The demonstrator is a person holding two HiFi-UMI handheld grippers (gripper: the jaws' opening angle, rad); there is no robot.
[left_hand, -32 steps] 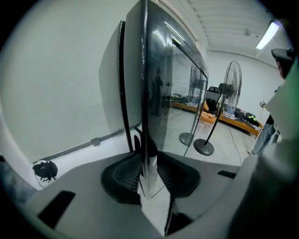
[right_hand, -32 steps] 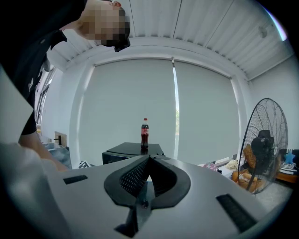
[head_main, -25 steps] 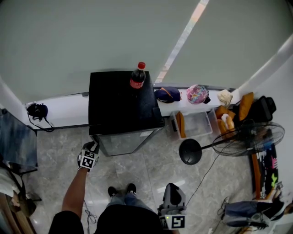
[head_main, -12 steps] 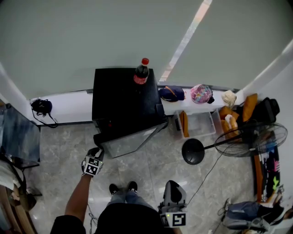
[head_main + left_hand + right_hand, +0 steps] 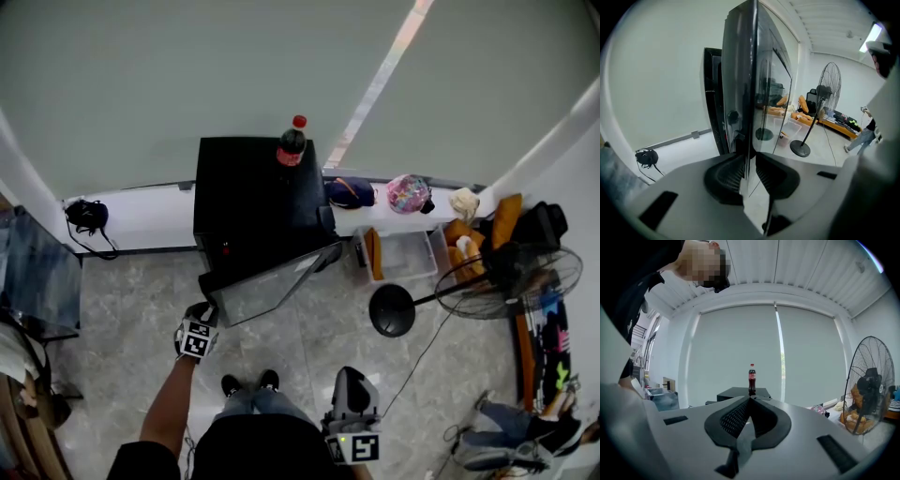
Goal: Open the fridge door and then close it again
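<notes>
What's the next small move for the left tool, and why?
Probably draw the door further out along its hinge arc. The left tool is clamped on the glass door's free edge, and the door stands only partly open from the black fridge. The right tool is shut, empty and away from it.

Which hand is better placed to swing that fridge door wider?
Left. The left gripper is clamped on the free edge of the partly open fridge door. The right gripper is shut on nothing and held back, well apart from the fridge.
</notes>
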